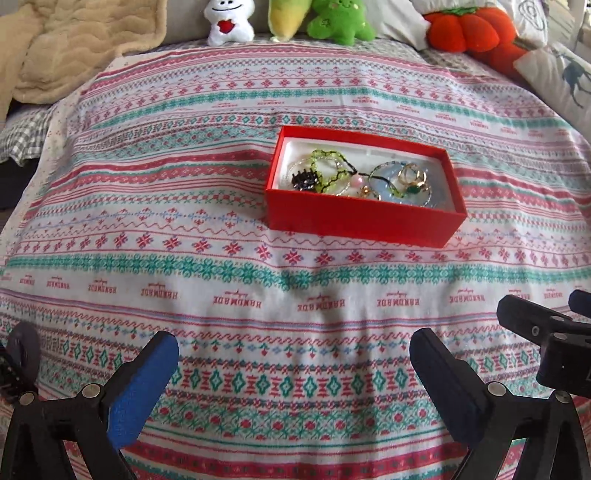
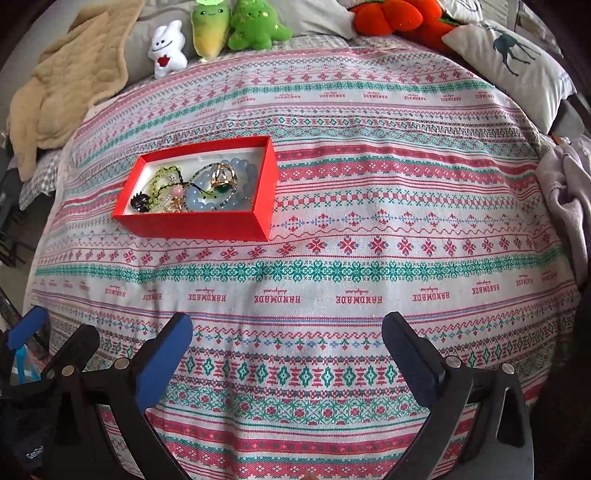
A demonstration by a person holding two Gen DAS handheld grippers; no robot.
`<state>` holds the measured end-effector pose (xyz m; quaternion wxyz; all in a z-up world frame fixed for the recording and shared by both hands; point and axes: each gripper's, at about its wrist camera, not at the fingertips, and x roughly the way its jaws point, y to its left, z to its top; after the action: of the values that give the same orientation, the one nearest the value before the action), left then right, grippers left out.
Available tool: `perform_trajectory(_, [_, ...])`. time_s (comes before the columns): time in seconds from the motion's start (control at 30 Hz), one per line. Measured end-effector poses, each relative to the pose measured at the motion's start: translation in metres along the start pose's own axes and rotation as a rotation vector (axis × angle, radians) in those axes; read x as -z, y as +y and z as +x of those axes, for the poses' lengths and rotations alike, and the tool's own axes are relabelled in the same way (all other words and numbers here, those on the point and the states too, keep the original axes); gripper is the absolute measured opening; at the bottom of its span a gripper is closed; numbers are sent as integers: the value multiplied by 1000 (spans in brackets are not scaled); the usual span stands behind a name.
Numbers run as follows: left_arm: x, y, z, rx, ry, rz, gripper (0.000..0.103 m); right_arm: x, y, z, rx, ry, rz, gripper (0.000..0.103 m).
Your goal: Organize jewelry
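**Both tongs wide and empty, jewelry all in the red box**

Here's the big picture: the patterned cloth point(image 2: 369, 236) fills nearly everything, bands of red and green stitching, "HANDMADE" printed across it. A beige blanket point(image 2: 62, 85) is bunched at its far left corner, and a white pillow with a deer print point(image 2: 517, 62) lies at the far right. Along the back edge, an orange pumpkin plush point(image 1: 465, 26), two green plush toys point(image 2: 255, 26) and a small white plush with a red heart point(image 2: 167, 44).

Now to the red box point(image 1: 354, 221), open-topped, sitting on the cloth well ahead of my tongs. Inside on its white lining lies the jewelry point(image 2: 192, 188): a pale blue bead bracelet point(image 2: 243, 173), green beaded strands point(image 1: 325, 162), gold rings point(image 1: 413, 177), a small dark claw clip point(image 1: 303, 181), all tangled together.

My left gripper point(image 1: 295, 347) is spread wide, nothing between the blue pads point(image 1: 144, 384). My right gripper point(image 2: 288, 332) is the same, released, hovering over bare cloth, just beside the left one.
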<state>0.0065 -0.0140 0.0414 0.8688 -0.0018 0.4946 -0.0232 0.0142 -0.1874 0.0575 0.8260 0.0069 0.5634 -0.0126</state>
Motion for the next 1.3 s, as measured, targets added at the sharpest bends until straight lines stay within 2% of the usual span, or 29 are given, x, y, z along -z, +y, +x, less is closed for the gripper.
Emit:
perform_trajectory(0.2, [9,13,3,-55,3,-19,103,18,20,-3,33,-12,-108,103])
perform_trajectory(0.37, [12,18,11,-65,18,-17,103,22,29,1,37,-9,-152,103])
perform_trajectory(0.63, [13,19,23,-38,57,-31,103,18,31,5,42,-6,-153,103])
perform_trajectory(1.3, [13,14,26,-30,67,-34,103,15,28,6,44,0,-135,103])
